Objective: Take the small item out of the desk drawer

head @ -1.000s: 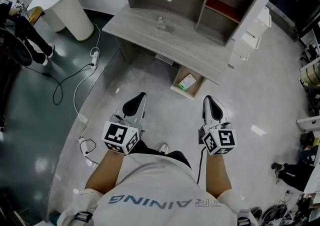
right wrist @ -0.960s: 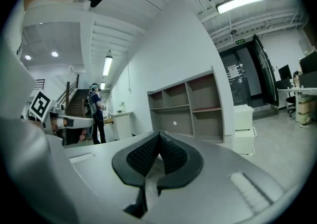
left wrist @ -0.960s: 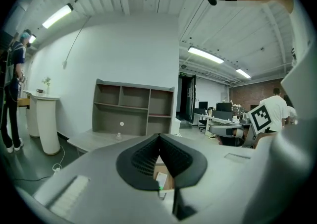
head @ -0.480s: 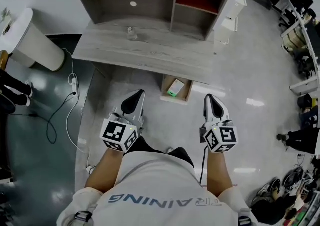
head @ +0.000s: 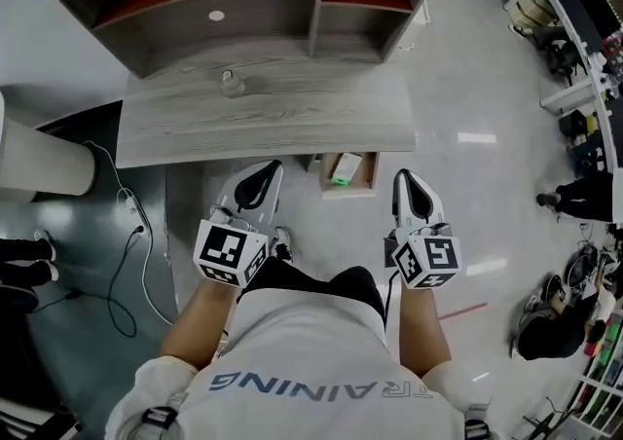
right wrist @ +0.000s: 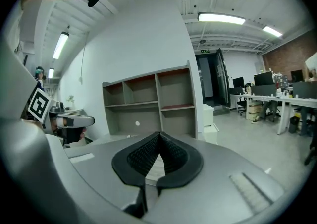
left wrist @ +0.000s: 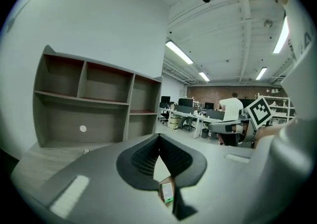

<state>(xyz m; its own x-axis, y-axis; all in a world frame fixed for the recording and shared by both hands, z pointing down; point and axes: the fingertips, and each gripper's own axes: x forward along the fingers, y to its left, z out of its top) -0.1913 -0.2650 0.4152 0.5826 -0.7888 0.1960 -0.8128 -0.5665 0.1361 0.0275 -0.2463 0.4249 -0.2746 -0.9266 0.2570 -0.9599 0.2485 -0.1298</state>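
Note:
A grey wooden desk point(head: 273, 122) with a shelf unit point(head: 243, 0) stands ahead of me. Under its front edge an open drawer point(head: 370, 173) holds a small white and green item point(head: 344, 168). My left gripper point(head: 273, 168) is shut, its tip just left of the drawer, with nothing held. My right gripper point(head: 400, 177) is also shut and empty, just right of the drawer. In the left gripper view the item point(left wrist: 167, 192) shows low behind the closed left gripper point(left wrist: 159, 135). The right gripper view shows the right gripper point(right wrist: 159, 133) pointing at the shelves.
A small glass bottle point(head: 230, 83) stands on the desk top. A white round stand point(head: 39, 161) and a floor cable point(head: 127, 234) lie to the left. People point(head: 574, 197) and office clutter sit at the far right. My own legs are between the grippers.
The desk has come closer and turned square to me. The drawer now lies between the two gripper tips. Both grippers stay shut in the same pose.

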